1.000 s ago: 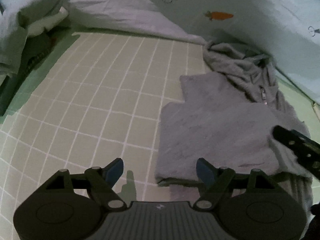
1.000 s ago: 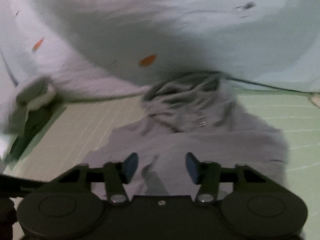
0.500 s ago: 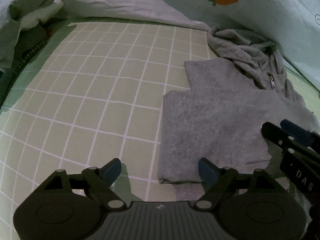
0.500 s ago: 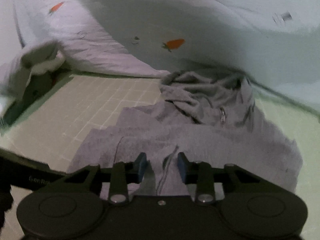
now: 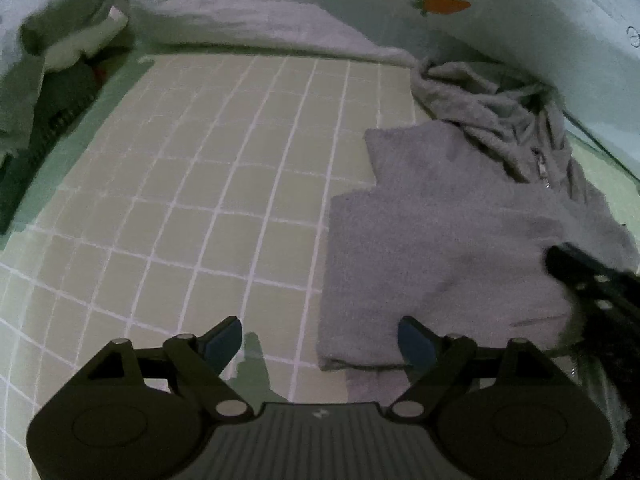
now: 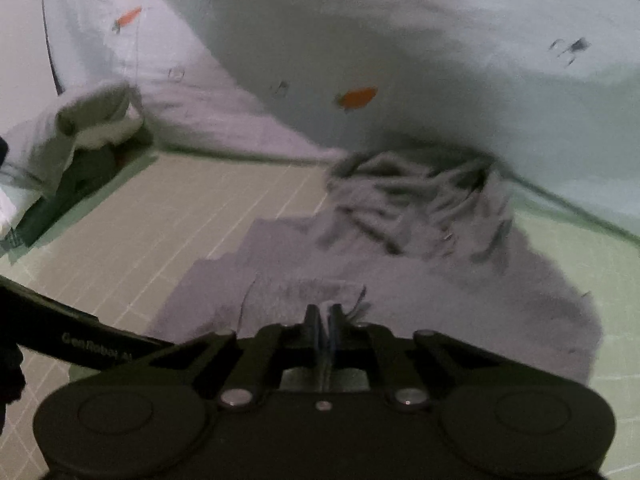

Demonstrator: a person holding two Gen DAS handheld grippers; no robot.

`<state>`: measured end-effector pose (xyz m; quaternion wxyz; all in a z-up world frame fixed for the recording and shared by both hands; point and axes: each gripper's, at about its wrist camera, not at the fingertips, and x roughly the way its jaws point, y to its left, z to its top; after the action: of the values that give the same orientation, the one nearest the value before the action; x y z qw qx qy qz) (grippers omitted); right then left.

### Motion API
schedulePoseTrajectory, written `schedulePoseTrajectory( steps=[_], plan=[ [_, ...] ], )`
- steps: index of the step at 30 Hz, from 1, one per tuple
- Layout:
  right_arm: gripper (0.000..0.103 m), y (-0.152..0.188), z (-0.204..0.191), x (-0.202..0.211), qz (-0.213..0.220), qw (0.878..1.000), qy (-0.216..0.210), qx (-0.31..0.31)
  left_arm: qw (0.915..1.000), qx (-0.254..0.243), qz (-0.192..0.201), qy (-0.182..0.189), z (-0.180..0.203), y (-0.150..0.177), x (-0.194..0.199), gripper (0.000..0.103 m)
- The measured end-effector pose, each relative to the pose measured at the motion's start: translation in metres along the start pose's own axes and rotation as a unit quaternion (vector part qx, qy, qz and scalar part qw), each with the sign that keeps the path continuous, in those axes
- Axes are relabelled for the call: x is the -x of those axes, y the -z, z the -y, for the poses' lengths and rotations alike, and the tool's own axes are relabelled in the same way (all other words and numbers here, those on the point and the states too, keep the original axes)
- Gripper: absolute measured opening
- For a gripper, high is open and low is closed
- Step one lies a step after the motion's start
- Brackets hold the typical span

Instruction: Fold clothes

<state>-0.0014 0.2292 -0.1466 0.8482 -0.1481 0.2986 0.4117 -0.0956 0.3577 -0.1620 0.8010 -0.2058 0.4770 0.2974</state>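
A: What is the largest thing we see?

B: The pale quilt [image 5: 520,20] printed with orange carrots, filling the top of both frames. Below it lies the green grid-lined sheet [image 5: 224,184] of the bed, across the left and centre of the left wrist view.

A: And the garment we are folding?

B: The grey hoodie [image 5: 432,248] lies flat on the sheet in the right half of the left wrist view, its bunched hood up against the quilt at the upper right. Its near hem reaches down to our left gripper [image 5: 320,340], whose right finger sits just over that hem corner, while the left finger is over bare sheet.

A: How do we stand with that gripper?

B: Wide open, nothing between its blue pads.

A: And the right gripper [image 6: 325,320]?

B: Its jaws are pressed together on a small pinch of the hoodie's grey cloth, at the lower centre of the right wrist view, with the fabric spreading away above it.

A: What does one view give us that the other does not?

B: The left wrist view shows the hoodie's zipper pull [image 5: 542,166] sharply; the right wrist view blurs it. The right wrist view alone shows the pinch. Both show a heap of other clothes [image 6: 92,120] at the upper left.
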Motion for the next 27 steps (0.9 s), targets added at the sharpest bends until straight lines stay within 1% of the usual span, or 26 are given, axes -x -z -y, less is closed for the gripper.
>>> schedulePoseTrajectory(
  steps=[2, 5, 9, 11, 13, 15, 19, 22, 25, 27],
  plan=[
    [0.005, -0.004, 0.014, 0.015, 0.019, 1.0, 0.012, -0.02, 0.9999, -0.006, 0.012, 0.0, 0.006, -0.002, 0.007, 0.086],
    [0.005, -0.01, 0.039, 0.032, 0.041, 0.997, 0.036, -0.056, 0.9996, -0.014, 0.02, 0.01, 0.018, -0.005, 0.011, 0.086],
    [0.005, -0.01, 0.077, 0.041, 0.048, 0.992, 0.076, -0.087, 0.999, -0.034, 0.025, 0.011, 0.04, -0.007, 0.01, 0.086],
    [0.005, -0.005, 0.094, 0.039, 0.038, 0.99, 0.093, -0.099, 0.9988, -0.04, 0.023, 0.015, 0.049, -0.007, 0.008, 0.086],
    [0.005, 0.001, 0.11, 0.037, 0.027, 0.988, 0.107, -0.11, 0.9986, -0.048, 0.02, 0.01, 0.056, -0.008, 0.003, 0.086],
    [0.005, 0.01, 0.121, 0.031, 0.011, 0.987, 0.109, -0.119, 0.9986, -0.05, 0.013, 0.002, 0.059, -0.008, -0.003, 0.086],
    [0.006, 0.033, 0.13, 0.012, -0.03, 0.985, 0.116, -0.127, 0.9986, -0.052, -0.001, -0.008, 0.058, -0.008, -0.017, 0.086],
    [0.009, 0.053, 0.126, -0.002, -0.058, 0.983, 0.119, -0.125, 0.9984, -0.055, -0.003, -0.011, 0.057, -0.006, -0.023, 0.091],
    [0.011, 0.061, 0.118, -0.003, -0.051, 0.985, 0.129, -0.107, 0.9983, -0.056, -0.004, -0.012, 0.053, -0.006, -0.026, 0.097],
    [0.017, 0.063, 0.119, -0.005, -0.048, 0.983, 0.137, -0.11, 0.9988, -0.047, -0.008, -0.007, 0.049, -0.006, -0.029, 0.102]
  ],
)
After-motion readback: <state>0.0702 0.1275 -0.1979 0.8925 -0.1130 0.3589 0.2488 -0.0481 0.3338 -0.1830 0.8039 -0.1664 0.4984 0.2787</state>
